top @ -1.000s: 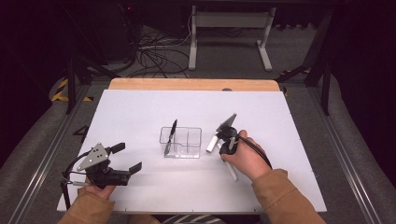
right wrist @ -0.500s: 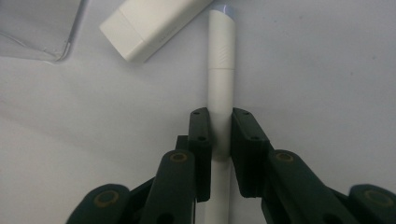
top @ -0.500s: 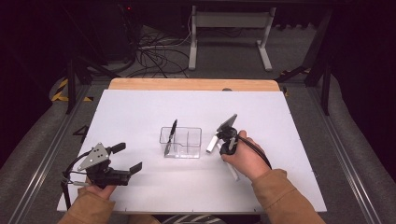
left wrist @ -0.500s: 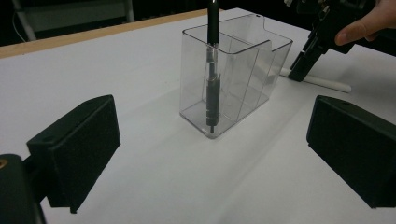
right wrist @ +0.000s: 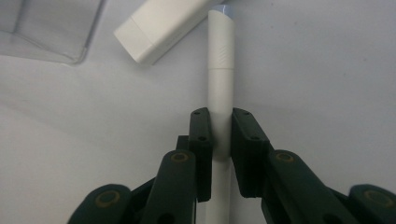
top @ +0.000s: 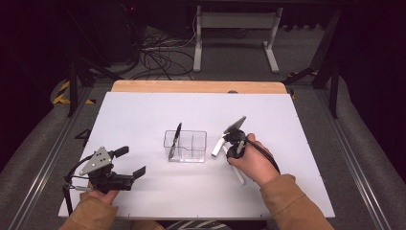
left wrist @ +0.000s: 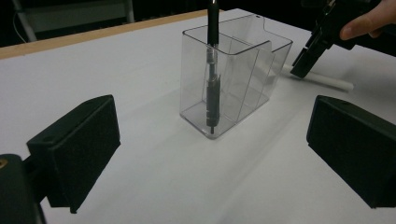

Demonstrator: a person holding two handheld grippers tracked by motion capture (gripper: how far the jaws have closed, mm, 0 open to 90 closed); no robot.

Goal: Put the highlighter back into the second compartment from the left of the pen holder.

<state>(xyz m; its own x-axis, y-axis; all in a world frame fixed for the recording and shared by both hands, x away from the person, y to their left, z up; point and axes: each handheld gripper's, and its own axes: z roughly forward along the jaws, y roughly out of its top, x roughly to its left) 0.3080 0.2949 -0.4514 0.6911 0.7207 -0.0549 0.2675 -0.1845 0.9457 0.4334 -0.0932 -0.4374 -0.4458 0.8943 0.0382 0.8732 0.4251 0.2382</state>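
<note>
A clear plastic box (top: 191,145) with compartments stands mid-table, and a black pen (top: 175,139) leans upright in its left compartment. Just right of the box my right gripper (top: 232,152) points down at the table. Its jaws are shut on a white pen (right wrist: 220,88) that lies flat on the table. A second, thicker white stick (right wrist: 159,25) lies at an angle beside that pen's tip. My left gripper (top: 130,162) rests near the front left, open, with nothing between its jaws. It faces the box (left wrist: 233,79) and the black pen (left wrist: 212,70).
The white table top (top: 143,110) ends at a wooden strip (top: 196,86) along its far edge. Beyond it are a dark floor, cables and a stand's legs. In the left gripper view the right gripper (left wrist: 322,42) and the white pen (left wrist: 327,80) sit behind the box.
</note>
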